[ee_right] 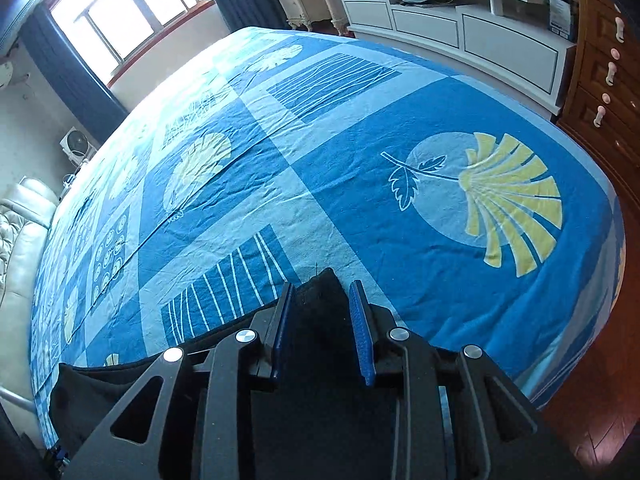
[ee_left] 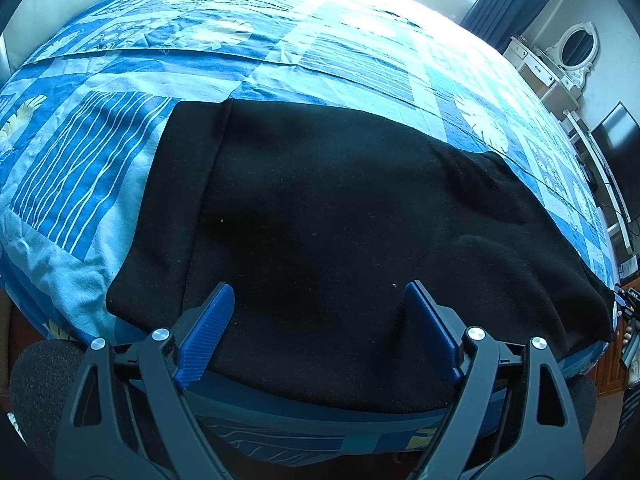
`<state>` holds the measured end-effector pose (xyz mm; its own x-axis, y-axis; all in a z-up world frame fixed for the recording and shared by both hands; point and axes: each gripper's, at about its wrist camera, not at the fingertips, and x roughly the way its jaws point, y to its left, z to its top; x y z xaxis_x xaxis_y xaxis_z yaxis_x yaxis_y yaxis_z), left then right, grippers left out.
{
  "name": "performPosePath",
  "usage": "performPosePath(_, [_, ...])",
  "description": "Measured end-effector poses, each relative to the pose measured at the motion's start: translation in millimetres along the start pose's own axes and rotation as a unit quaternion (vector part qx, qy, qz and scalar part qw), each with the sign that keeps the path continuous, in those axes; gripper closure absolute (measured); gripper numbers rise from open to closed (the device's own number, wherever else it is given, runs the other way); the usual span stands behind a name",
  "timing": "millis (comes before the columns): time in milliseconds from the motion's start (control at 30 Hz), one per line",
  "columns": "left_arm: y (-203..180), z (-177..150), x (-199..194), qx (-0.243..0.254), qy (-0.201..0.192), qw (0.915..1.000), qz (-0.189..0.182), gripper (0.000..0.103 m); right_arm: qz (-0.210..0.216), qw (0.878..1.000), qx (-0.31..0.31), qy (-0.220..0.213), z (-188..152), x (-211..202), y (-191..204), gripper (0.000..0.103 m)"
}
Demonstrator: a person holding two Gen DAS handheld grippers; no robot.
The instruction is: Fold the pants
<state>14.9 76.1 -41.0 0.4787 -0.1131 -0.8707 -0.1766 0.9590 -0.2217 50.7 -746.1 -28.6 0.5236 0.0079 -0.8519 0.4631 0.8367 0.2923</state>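
Note:
Black pants [ee_left: 320, 200] lie folded flat on the blue patterned bed cover [ee_left: 100, 152], reaching to the near edge of the bed. My left gripper [ee_left: 319, 290] hovers over their near part, its blue pads spread wide and gripping nothing. In the right wrist view a corner of the black pants [ee_right: 316, 316] pokes up between the pads of my right gripper [ee_right: 321, 286], whose jaws stand a little apart and do not clamp the cloth. More black cloth [ee_right: 88, 384] shows at the lower left, on the bed cover [ee_right: 360, 140].
A white low cabinet [ee_right: 460, 28] and wooden drawers [ee_right: 600, 80] stand beyond the foot of the bed. A padded headboard [ee_right: 20, 240] is at the left and a window [ee_right: 120, 12] at the far side. Wooden floor [ee_right: 592, 408] shows on the right.

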Motion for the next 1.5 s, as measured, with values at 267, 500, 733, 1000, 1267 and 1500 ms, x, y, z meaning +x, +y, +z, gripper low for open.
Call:
performPosePath(267, [-3,1,4,0.004,0.002,1.0000,0.008,0.012,0.030,0.998,0.018,-0.057,2,-21,2,0.098])
performPosePath(500, [-4,1,5,0.003,0.002,0.9999,0.015,0.012,0.012,0.997,0.047,-0.065,6,-7,-8,0.099])
performPosePath(733, [-4,1,5,0.001,0.002,0.9999,0.013,0.011,0.038,0.981,0.169,-0.092,-2,3,-39,0.098])
performPosePath(1000, [-6,-4,4,0.021,-0.006,0.9997,0.012,0.011,0.167,0.958,0.221,-0.077,-90,-56,8,0.063])
performPosePath(1267, [-1,-5,4,0.035,-0.006,0.9993,-0.012,0.010,0.268,0.943,0.175,0.090,-199,-37,136,0.063])
performPosePath(1500, [1,-9,2,0.052,-0.015,0.9982,-0.025,0.010,0.249,0.947,0.154,0.136,-226,-12,183,0.063])
